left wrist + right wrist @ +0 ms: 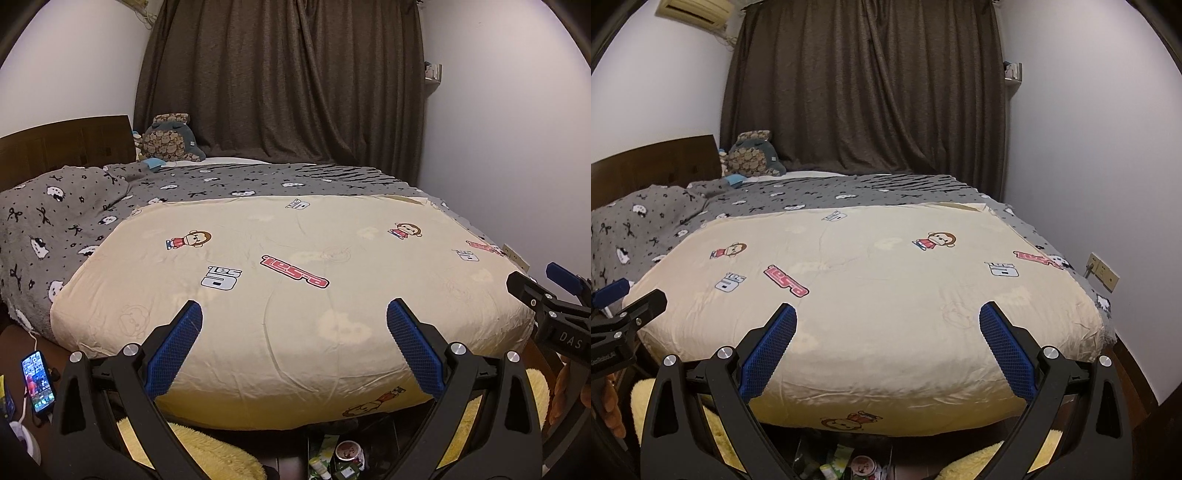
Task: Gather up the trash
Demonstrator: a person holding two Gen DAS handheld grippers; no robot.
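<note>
Several pieces of trash lie on the floor at the foot of the bed: a round can with a red-and-white lid (347,451) and green wrappers (325,448), also in the right wrist view as the can (863,466) and wrappers (839,458). My left gripper (294,317) is open and empty, held above the bed's near edge, over the trash. My right gripper (887,318) is open and empty at the same height, to the right of the left one. Each gripper shows at the edge of the other's view.
A bed with a cream quilt (295,280) and a grey blanket (74,221) fills the view. A yellow fluffy rug (207,454) lies on the floor. A phone on a cable (37,380) sits at the left. Brown curtains (280,81) and a plush toy (170,138) are at the back.
</note>
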